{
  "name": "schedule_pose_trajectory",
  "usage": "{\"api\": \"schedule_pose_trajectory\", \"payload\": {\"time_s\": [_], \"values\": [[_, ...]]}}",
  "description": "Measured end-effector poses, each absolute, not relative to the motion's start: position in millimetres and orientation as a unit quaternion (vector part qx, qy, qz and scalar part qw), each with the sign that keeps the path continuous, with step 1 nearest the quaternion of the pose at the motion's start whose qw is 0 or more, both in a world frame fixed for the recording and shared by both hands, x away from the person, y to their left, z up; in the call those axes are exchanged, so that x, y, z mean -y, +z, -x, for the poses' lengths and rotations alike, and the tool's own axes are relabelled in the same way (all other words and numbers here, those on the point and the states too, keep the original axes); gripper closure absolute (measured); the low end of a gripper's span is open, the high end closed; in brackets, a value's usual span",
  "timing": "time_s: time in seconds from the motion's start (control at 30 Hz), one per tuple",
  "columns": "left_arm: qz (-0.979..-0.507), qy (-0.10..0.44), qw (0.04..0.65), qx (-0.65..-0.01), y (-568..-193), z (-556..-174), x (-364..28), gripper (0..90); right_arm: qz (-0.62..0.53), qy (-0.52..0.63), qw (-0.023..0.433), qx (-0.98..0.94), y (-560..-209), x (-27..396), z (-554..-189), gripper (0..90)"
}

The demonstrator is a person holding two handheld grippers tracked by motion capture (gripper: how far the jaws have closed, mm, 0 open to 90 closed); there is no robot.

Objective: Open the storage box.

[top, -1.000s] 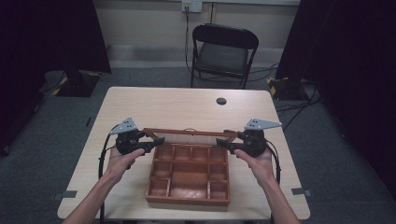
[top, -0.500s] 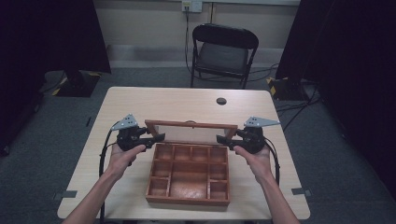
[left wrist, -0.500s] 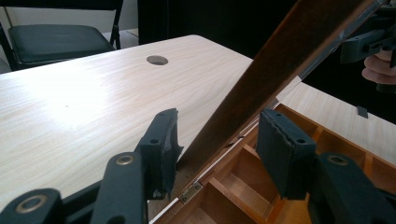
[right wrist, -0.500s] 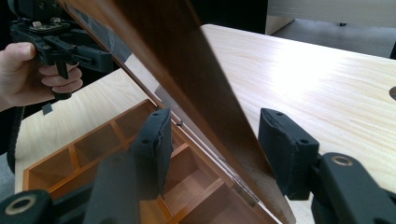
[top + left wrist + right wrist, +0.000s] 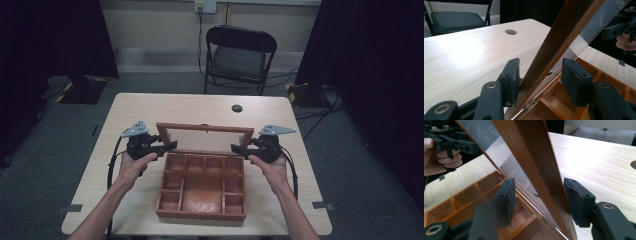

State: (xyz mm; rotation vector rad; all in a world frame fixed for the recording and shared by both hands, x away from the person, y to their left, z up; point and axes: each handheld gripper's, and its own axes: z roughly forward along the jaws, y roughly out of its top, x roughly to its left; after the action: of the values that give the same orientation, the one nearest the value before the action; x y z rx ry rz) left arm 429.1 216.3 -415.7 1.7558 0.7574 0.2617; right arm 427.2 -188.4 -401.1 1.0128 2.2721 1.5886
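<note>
A brown wooden box (image 5: 200, 215) with several compartments sits on the table, its glass-paned lid (image 5: 205, 137) standing up from the back hinge and leaning a little over the box. My left gripper (image 5: 172, 146) straddles the lid's left side rail (image 5: 564, 27). Its jaws have just been closing around the rail: one pad (image 5: 511, 75) touches the wood, the other stands off. My right gripper (image 5: 235, 148) straddles the right side rail (image 5: 529, 145); it is open, with one pad (image 5: 576, 200) close to the wood. A brass hinge (image 5: 529, 108) shows below the left rail.
The light wooden table (image 5: 150, 110) has a round dark hole (image 5: 237, 108) behind the box. A black folding chair (image 5: 240, 55) stands beyond the far edge. Cables trail from both grippers down the table's sides. Dark curtains hang at left and right.
In the high view the lid's top edge has swung up and away from me. It showed as a thin bar and now shows its pane. Both hands stayed at the lid's ends.
</note>
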Motion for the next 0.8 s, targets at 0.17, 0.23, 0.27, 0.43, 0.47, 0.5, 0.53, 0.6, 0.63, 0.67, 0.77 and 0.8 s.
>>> {"api": "schedule_pose_trajectory", "payload": {"time_s": [0.17,0.23,0.27,0.43,0.47,0.5,0.53,0.6,0.63,0.67,0.77,0.8], "values": [[-0.750,0.115,0.566,-0.323,-416.6,-431.2,-216.5,50.3,-0.343,0.535,0.099,-0.766,-403.6,187.9,-430.7,47.3],[-0.749,0.115,0.566,-0.325,-416.9,-431.4,-215.7,50.3,-0.343,0.536,0.098,-0.765,-404.3,187.4,-431.8,48.3],[-0.748,0.115,0.566,-0.327,-416.9,-431.5,-215.4,50.4,-0.342,0.537,0.097,-0.765,-404.8,187.4,-432.3,48.6],[-0.752,0.116,0.561,-0.326,-417.9,-434.7,-214.6,50.4,-0.344,0.539,0.099,-0.763,-405.7,186.9,-434.1,49.7],[-0.753,0.117,0.559,-0.327,-417.9,-435.4,-214.3,50.3,-0.343,0.539,0.101,-0.762,-405.9,187.0,-434.7,49.9],[-0.754,0.118,0.557,-0.327,-418.0,-436.4,-213.6,50.0,-0.344,0.540,0.102,-0.762,-406.0,187.0,-435.2,50.0],[-0.753,0.115,0.558,-0.328,-418.2,-437.0,-212.9,49.3,-0.344,0.540,0.104,-0.761,-406.2,187.1,-435.7,50.2],[-0.752,0.116,0.559,-0.330,-418.7,-438.0,-211.4,48.2,-0.343,0.542,0.104,-0.760,-406.8,187.3,-437.2,50.3],[-0.754,0.116,0.556,-0.329,-419.0,-438.8,-211.5,48.2,-0.345,0.542,0.103,-0.759,-407.0,187.4,-437.5,50.4],[-0.754,0.116,0.556,-0.329,-419.7,-439.6,-211.5,48.3,-0.345,0.543,0.103,-0.758,-407.2,187.5,-438.0,50.4],[-0.755,0.113,0.552,-0.335,-423.5,-442.0,-210.7,48.6,-0.345,0.546,0.102,-0.757,-407.9,187.9,-439.5,50.8],[-0.755,0.111,0.552,-0.337,-425.4,-442.6,-210.0,48.7,-0.346,0.546,0.103,-0.756,-408.1,188.0,-439.9,50.8]]}}
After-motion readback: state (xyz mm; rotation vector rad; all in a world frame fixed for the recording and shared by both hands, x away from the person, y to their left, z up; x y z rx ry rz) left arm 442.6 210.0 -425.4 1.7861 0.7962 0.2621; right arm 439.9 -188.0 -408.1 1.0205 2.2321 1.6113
